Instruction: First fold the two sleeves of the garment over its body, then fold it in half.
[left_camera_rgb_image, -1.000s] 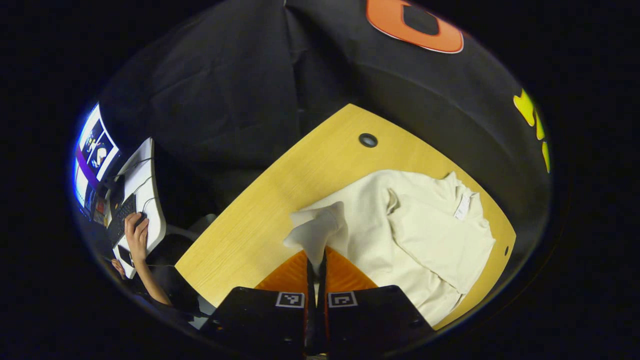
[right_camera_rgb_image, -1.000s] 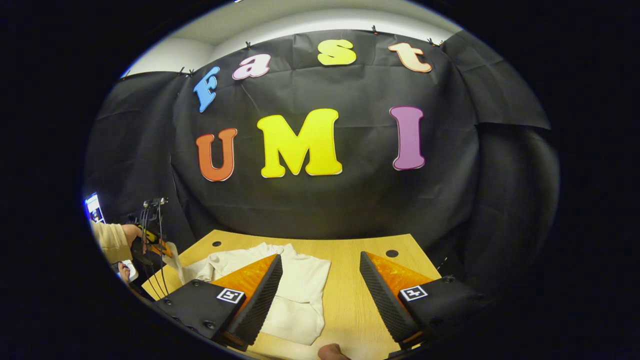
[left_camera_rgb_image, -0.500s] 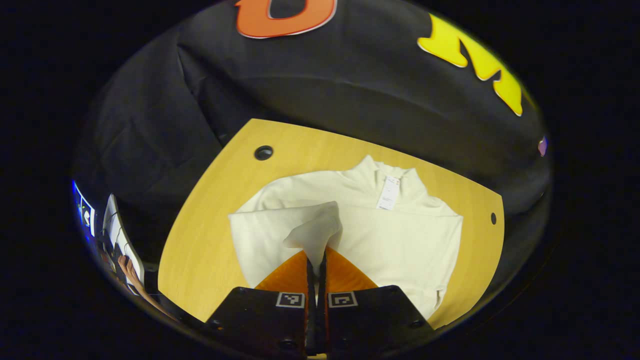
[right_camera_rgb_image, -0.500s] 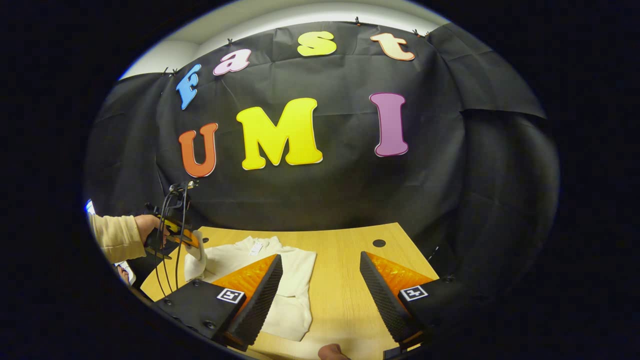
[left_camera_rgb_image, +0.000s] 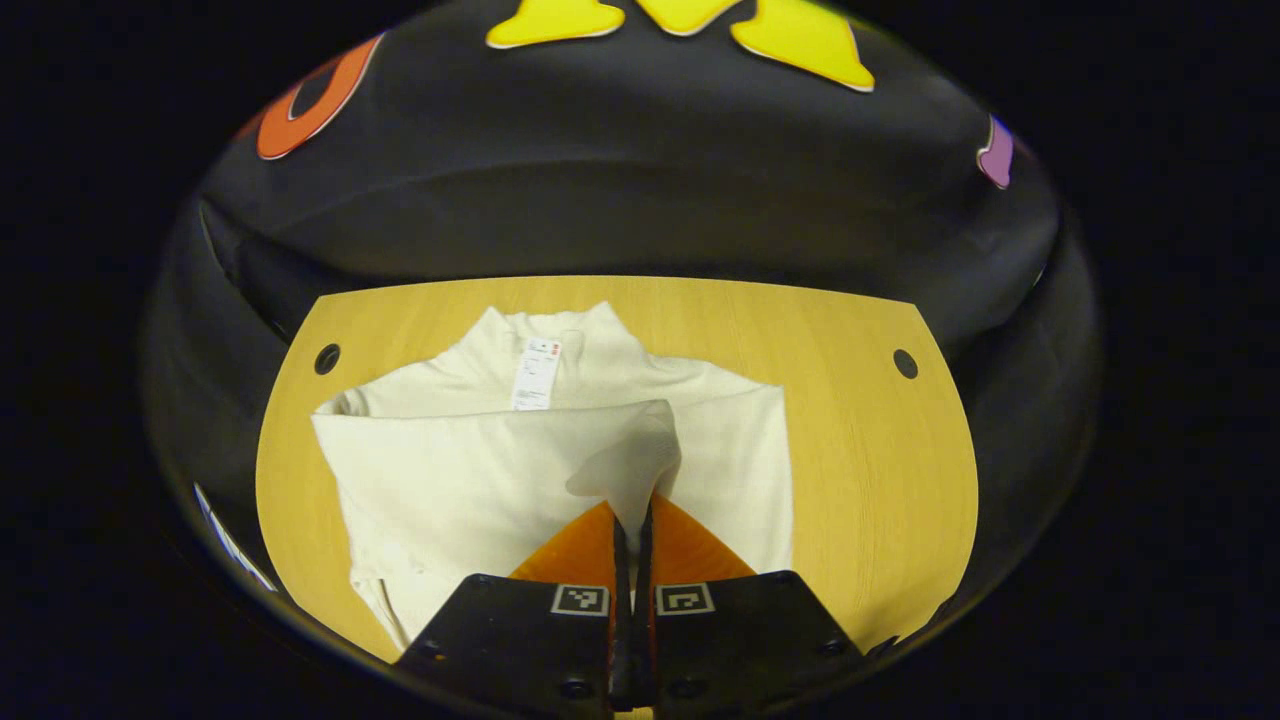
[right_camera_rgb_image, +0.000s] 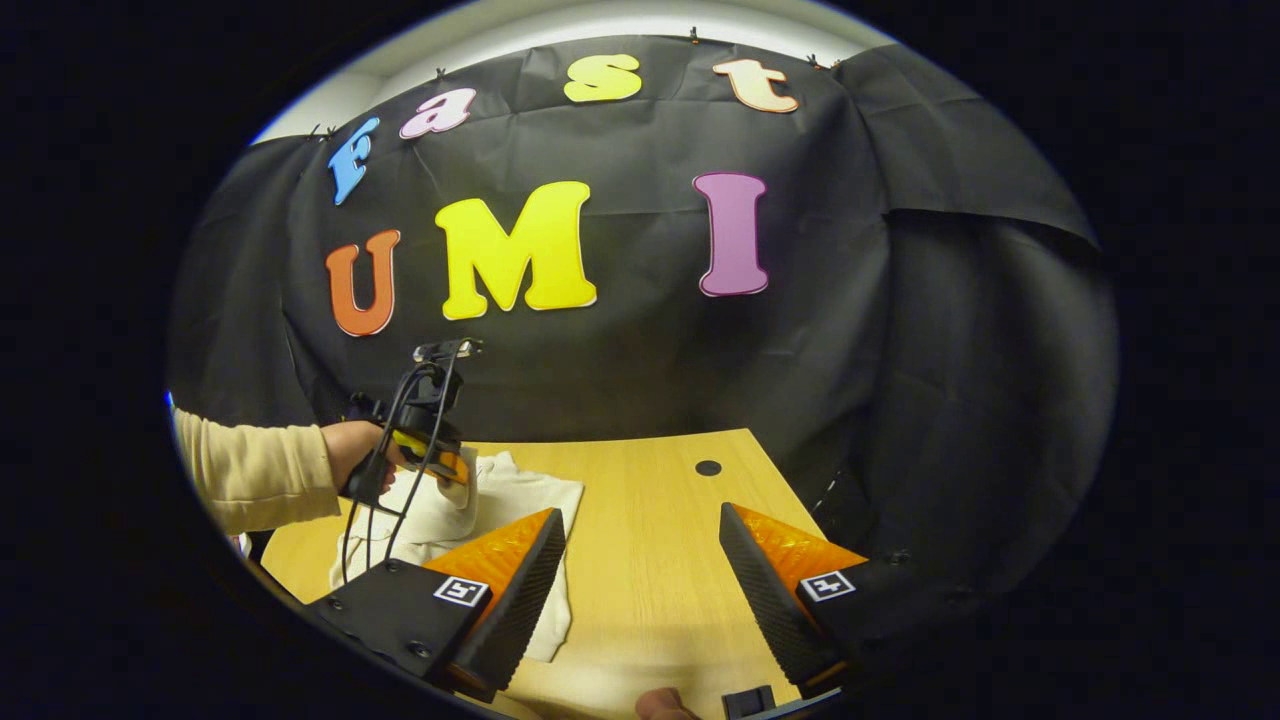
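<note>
Carried rightward, the sleeve (left_camera_rgb_image: 560, 455) now overlies the garment (left_camera_rgb_image: 720, 420), pinched by left claw (left_camera_rgb_image: 632, 520).

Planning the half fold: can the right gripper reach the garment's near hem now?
Probably yes: the right gripper is open over bare table, the garment lies just to its left, nothing between. The left gripper holds a sleeve.

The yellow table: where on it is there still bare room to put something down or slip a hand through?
The widest bare patch of the table lies between the white garment and the table's right edge with its small hole. A thin bare strip runs behind the collar along the back edge. The left side is crowded: the cloth nearly reaches that edge, and the left gripper holds a sleeve above it.
</note>
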